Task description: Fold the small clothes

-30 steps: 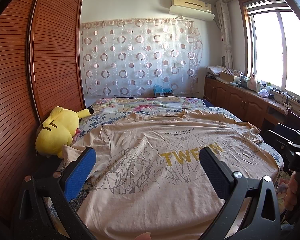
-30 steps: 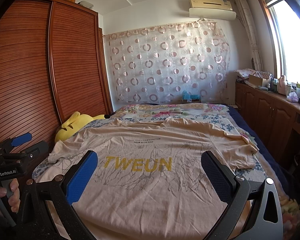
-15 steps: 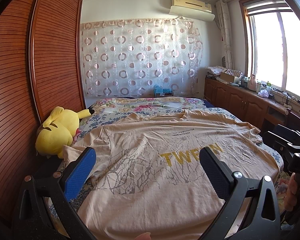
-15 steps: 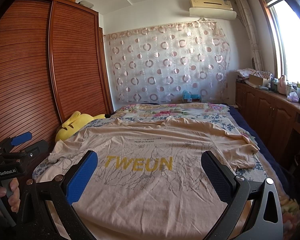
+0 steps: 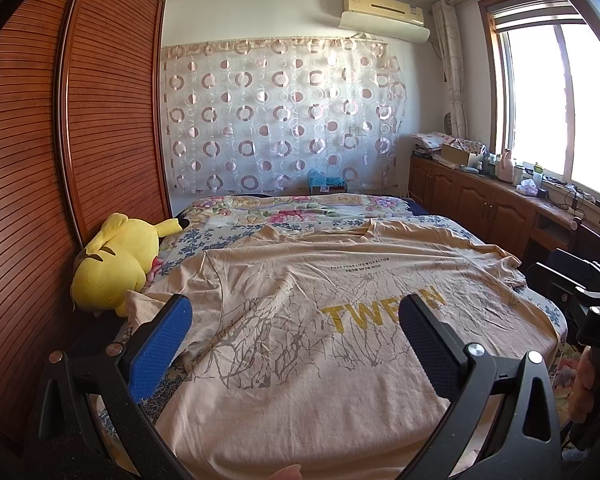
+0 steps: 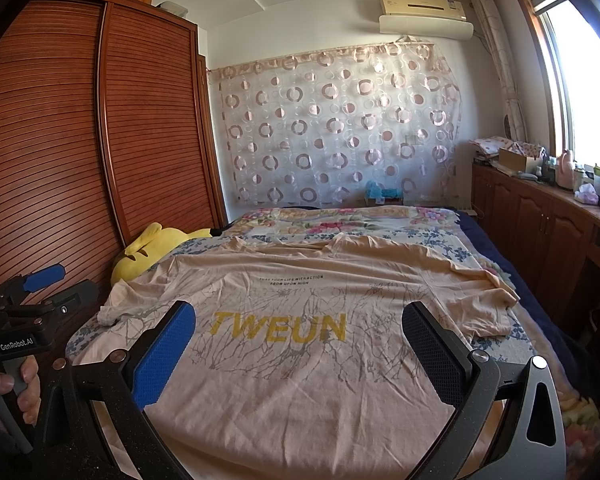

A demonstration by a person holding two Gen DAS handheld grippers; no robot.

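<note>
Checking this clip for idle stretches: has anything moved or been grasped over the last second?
Nothing visibly changed. Both tongs, left and right, stay open above the beige T-shirt, which lies spread flat on the bed, not yet folded.

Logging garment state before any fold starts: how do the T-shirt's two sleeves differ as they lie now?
The left sleeve is bunched into a small crumpled lump near the yellow plush toy; the right sleeve is spread out broader and flatter, with its edge wrinkled. Both are unfolded on the floral bedspread, untouched by either tongs.
</note>
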